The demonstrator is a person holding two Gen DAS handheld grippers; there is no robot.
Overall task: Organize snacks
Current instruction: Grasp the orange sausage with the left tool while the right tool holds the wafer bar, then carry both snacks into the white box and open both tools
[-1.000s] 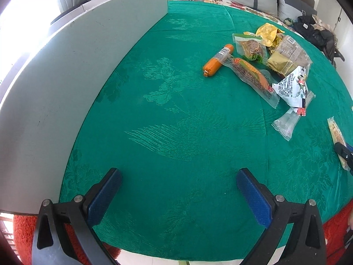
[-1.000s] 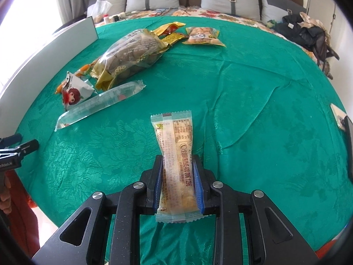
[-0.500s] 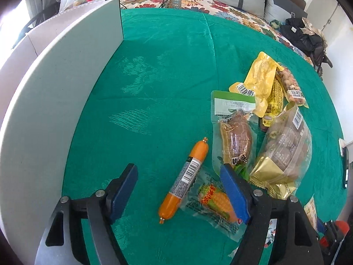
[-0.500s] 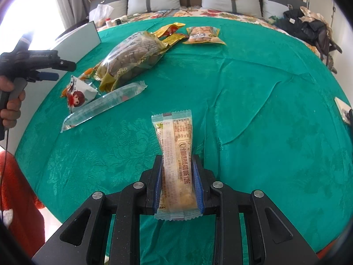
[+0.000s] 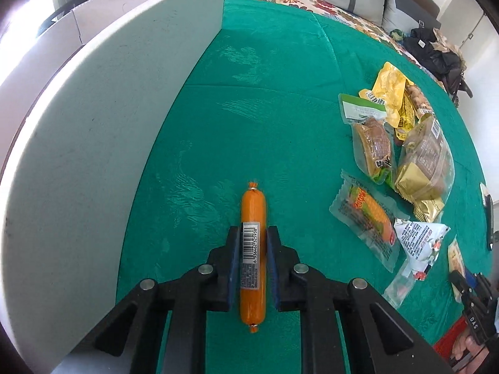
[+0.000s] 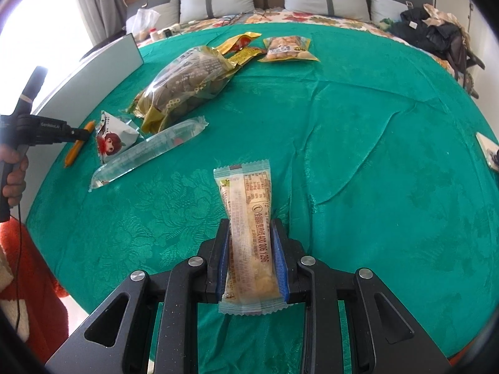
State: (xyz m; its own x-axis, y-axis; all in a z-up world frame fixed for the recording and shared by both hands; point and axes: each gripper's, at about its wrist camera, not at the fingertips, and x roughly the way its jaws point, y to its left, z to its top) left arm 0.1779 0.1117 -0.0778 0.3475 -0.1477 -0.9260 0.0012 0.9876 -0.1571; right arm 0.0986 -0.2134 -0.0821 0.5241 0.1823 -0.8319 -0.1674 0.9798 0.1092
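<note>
- Left gripper (image 5: 253, 258) has its blue pads pressed against both sides of an orange sausage stick (image 5: 253, 246), over the barcode label; the log-settled reading and the picture agree that the jaws are clamped on it.
- Sausage stick lies lengthwise between the fingers on the green tablecloth (image 5: 280, 99), one knotted end pointing away, the other toward the camera.
- Right gripper (image 6: 252, 258) is clenched on a pale cake bar wrapper (image 6: 248, 233), which sticks out forward above the cloth, printed side up.
- Just right of the sausage in the left view lie a corn snack packet (image 5: 368, 215) and a white triangular packet (image 5: 419, 240).
- Farther back sit a brown vacuum-packed snack (image 5: 375, 146), a gold-and-clear bag (image 5: 425, 162) and a yellow pouch (image 5: 391, 93), bunched together and overlapping.
- A long clear tube packet (image 6: 146, 152) lies beside the triangular packet in the right view; a nut packet (image 6: 288, 50) lies near the far edge.
- A white board (image 5: 93, 124) stands upright along the left side of the cloth.
- A hand (image 6: 14, 171) grips the left tool's handle; an orange sleeve (image 6: 34, 280) shows below it.
</note>
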